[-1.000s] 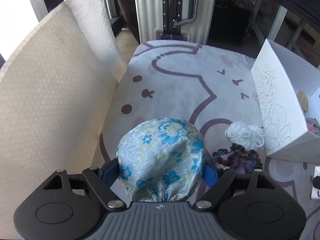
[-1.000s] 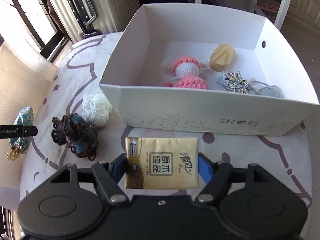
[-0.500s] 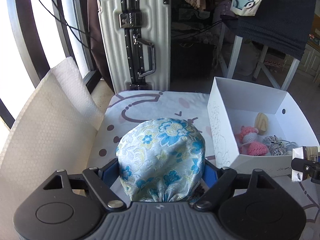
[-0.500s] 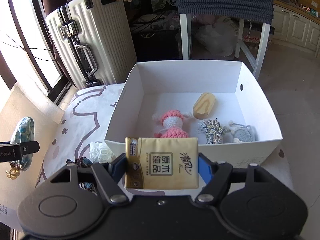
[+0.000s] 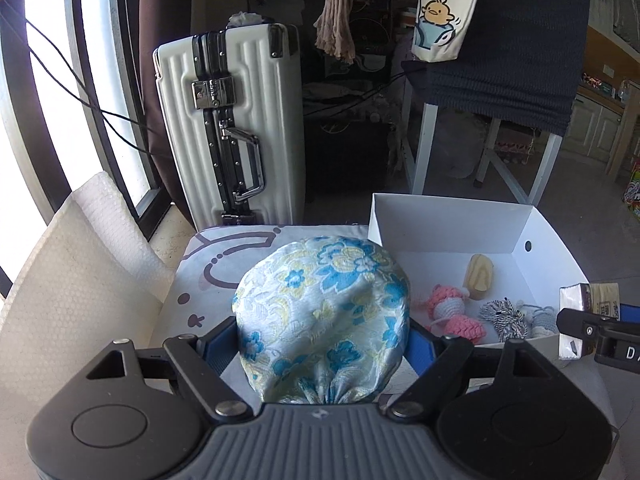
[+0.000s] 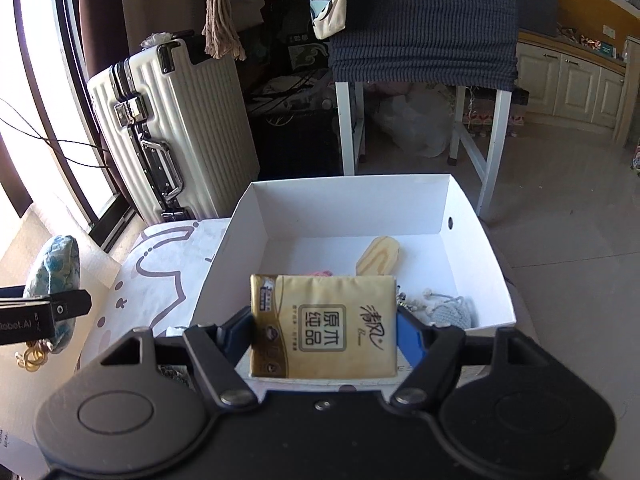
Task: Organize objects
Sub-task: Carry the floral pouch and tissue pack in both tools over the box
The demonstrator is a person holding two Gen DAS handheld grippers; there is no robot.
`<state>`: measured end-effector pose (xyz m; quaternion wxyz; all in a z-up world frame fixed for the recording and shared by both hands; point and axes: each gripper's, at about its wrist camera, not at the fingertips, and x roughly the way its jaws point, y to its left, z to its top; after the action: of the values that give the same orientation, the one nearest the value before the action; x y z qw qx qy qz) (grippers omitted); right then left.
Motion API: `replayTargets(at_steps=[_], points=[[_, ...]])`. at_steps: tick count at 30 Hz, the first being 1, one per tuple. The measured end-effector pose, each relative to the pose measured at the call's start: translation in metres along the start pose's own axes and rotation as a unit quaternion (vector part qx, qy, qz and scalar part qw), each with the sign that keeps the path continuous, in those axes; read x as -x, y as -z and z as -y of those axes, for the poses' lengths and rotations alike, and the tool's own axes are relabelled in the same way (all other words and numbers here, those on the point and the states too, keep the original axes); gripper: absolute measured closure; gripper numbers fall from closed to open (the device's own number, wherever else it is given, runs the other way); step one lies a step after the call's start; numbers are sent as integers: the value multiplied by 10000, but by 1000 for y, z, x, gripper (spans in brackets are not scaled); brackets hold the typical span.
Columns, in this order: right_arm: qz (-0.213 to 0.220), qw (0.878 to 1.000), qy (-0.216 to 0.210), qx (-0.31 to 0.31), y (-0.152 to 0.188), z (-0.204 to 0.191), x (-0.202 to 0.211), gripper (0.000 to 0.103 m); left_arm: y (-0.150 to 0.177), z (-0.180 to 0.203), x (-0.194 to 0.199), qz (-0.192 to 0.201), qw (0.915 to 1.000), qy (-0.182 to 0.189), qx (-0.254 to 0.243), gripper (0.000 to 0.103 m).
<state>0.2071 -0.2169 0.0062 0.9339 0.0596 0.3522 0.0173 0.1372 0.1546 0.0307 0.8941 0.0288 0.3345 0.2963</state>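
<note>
My left gripper (image 5: 322, 336) is shut on a blue floral fabric pouch (image 5: 320, 316), held above the table left of the white box (image 5: 448, 220). My right gripper (image 6: 324, 330) is shut on a tan tissue pack (image 6: 324, 326), held over the near wall of the white box (image 6: 352, 200). In the box lie a pink crochet doll (image 5: 452, 312), a wooden piece (image 6: 378, 260), a striped yarn tassel (image 5: 504, 316) and a grey crochet piece (image 6: 448, 310). The pouch also shows at the left of the right wrist view (image 6: 56, 272).
The table has a white cloth with purple lines (image 5: 224, 264). A white suitcase (image 5: 232, 128) stands behind it. A bubble-wrap sheet (image 5: 68, 280) leans at the left. A white-legged table with a dark blanket (image 6: 424, 32) stands behind the box.
Both grippers have risen and tilted up, each keeping its object. The left one has swung right toward the box; the tissue pack now sits over the box's near wall.
</note>
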Motion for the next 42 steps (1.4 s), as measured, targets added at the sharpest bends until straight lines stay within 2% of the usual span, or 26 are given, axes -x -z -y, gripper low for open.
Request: replayTargets(at_steps=[18,27,35,42], points=[[208,9998,-42,-28,-10,20,3,29,-10,42,-13,278,9992,229,-150,19],[260,9988,28,-403,-26,44,-17,29,-19,64,-38,514,9974,458,-189,19],[234,9974,54,-682,-37,69,-46,29,-22,96,-77,534,9946,585,-668,19],[21,9959,54,-907,-44,87,-88,29,-17,119,-111,422,9902,653,-1158,19]])
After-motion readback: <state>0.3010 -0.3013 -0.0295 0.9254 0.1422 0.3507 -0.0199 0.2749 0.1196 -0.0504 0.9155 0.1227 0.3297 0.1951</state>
